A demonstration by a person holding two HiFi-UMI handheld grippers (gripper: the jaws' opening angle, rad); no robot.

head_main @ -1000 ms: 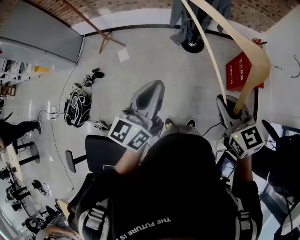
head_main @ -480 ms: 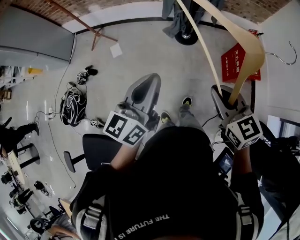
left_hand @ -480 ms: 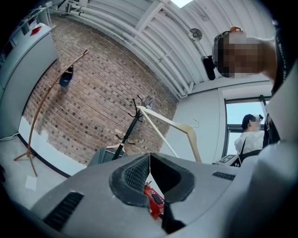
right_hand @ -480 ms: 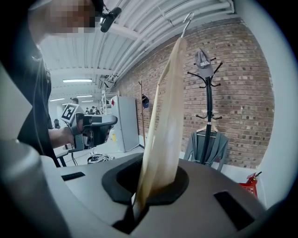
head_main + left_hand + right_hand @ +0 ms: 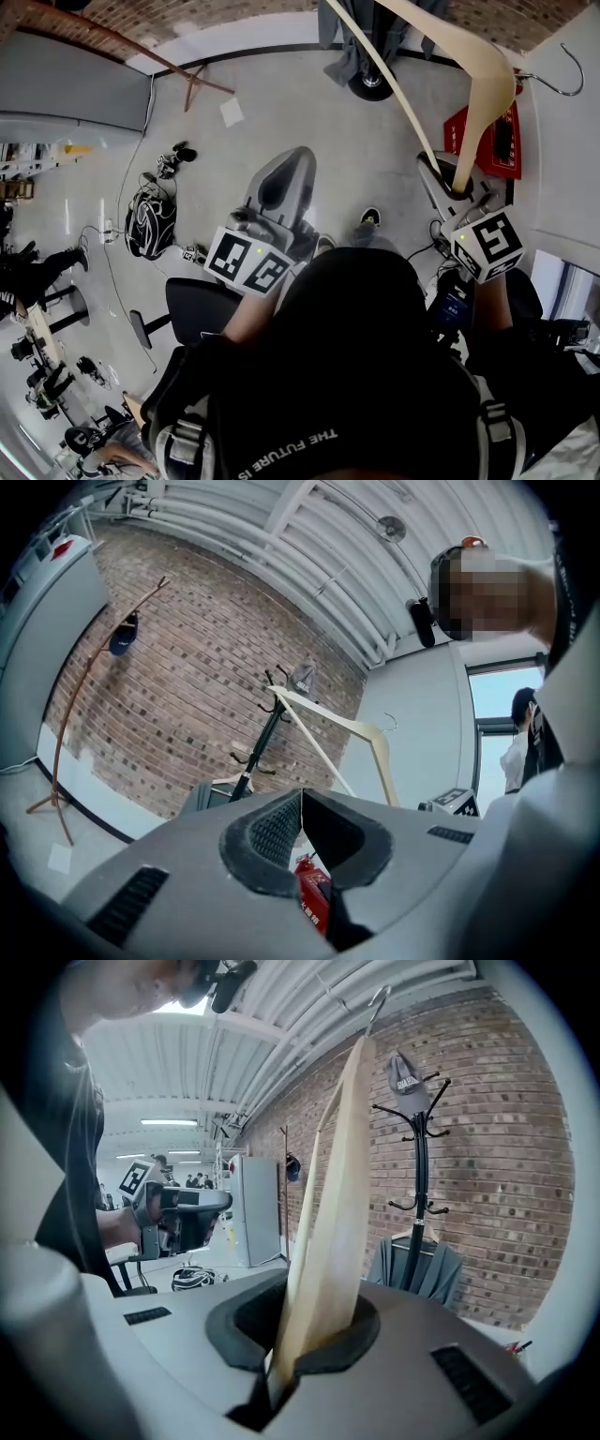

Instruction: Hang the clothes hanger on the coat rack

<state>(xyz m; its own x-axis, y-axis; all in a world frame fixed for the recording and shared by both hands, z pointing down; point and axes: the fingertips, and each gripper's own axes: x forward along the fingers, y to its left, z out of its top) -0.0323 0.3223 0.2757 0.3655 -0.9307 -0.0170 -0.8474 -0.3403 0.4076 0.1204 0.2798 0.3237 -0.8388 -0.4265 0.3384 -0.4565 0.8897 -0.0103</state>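
Right gripper: jaws clamped on one arm end of the pale wooden clothes hanger, which is held upright. Its metal hook sits near the white wall on the right. Left gripper: jaws together, nothing in them. Open grey floor ahead. Head view shows only the base of the black coat rack. Right gripper view shows its upper pegs, apart from the hanger, and a grey garment hanging lower.

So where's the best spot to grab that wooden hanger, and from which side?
Probably the end of one arm, from below, as the right tongs do. The hanger is flat and thin there, so it sits well between the jaws, and the hook is left free on top for the rack.
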